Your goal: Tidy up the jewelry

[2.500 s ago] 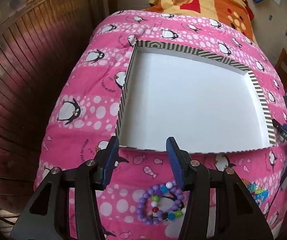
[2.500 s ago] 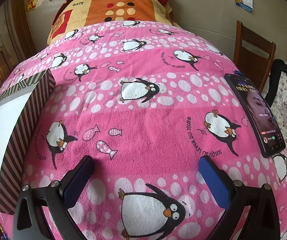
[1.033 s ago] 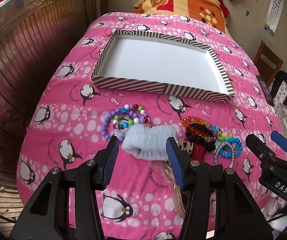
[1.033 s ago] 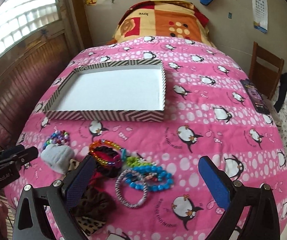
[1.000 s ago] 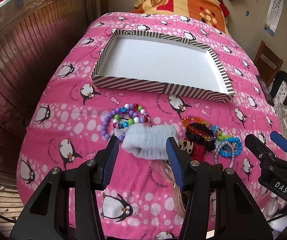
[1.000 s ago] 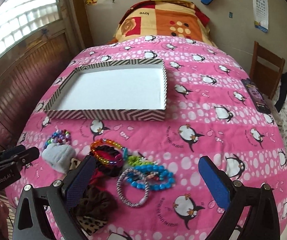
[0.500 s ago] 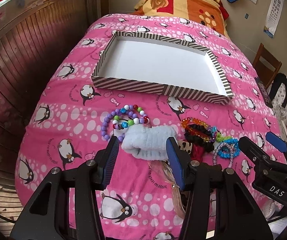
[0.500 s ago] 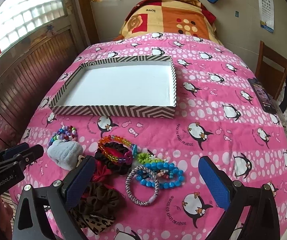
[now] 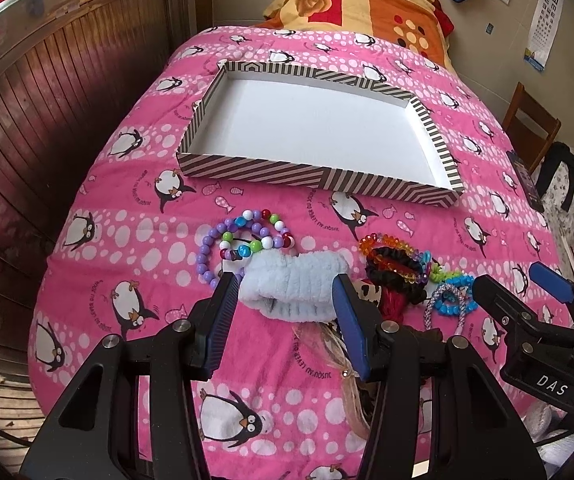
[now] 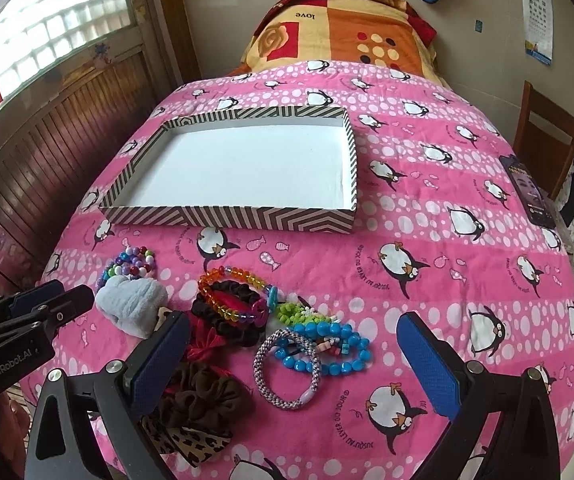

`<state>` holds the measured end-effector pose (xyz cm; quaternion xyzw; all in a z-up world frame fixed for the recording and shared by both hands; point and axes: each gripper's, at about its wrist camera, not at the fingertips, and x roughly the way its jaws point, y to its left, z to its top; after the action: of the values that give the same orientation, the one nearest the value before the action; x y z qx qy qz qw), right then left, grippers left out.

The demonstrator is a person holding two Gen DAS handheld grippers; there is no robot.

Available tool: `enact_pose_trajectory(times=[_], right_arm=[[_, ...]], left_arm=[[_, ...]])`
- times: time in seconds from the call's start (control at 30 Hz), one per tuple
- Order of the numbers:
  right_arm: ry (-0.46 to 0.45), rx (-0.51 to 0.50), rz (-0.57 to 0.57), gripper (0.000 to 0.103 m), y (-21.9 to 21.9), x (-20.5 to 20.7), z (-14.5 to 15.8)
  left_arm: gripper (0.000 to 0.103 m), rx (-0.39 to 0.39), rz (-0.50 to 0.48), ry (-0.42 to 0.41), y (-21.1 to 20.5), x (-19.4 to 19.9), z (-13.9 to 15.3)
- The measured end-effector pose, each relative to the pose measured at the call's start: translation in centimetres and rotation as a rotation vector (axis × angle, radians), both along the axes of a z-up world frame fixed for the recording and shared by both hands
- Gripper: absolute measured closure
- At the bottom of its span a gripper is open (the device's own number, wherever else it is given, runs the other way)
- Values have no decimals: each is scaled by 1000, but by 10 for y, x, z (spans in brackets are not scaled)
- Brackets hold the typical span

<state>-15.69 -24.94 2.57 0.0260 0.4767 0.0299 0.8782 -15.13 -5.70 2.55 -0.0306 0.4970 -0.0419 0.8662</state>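
- Jewelry is heaped on the pink penguin bedspread (image 10: 427, 216), just in front of the striped shallow box (image 10: 231, 216), whose white floor is bare; nothing is sorted yet.
- Beaded bracelets are seen in the heap: a purple multicolour one (image 9: 243, 240), an orange-rainbow one (image 10: 231, 292), a turquoise one (image 10: 327, 346) and a woven white-and-purple bangle (image 10: 287, 368).
- Soft pieces are mixed in: a pale blue fluffy band (image 9: 295, 284), a black scrunchie (image 10: 227, 322), a brown scrunchie (image 10: 203, 398) and a leopard-print one (image 10: 191, 442).
- Bead strands are judged light, hard and slippery, and likely to sag or roll; a pinch across one side of the loop is advised.
- Fabric bands are judged soft and compressible, best taken through the bulk.
- Overlapping pieces are likely to snag and be dragged along.
- The left gripper (image 9: 283, 322) is held low over the bed edge, its jaws spread to either side of the fluffy band, nothing pinched.
- The right gripper (image 10: 295, 364) is held above the turquoise and woven bracelets, jaws spread wide and holding nothing.
- A phone (image 10: 529, 196) is seen well apart, at the right edge.
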Motion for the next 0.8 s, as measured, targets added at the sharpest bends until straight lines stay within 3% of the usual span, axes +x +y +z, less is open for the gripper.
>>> enact_pose_trajectory(times=[0.8], right_arm=[[3,-16,15,0,-1,-1,0]], left_arm=[[54,-2,13,22,4,-1,-6]])
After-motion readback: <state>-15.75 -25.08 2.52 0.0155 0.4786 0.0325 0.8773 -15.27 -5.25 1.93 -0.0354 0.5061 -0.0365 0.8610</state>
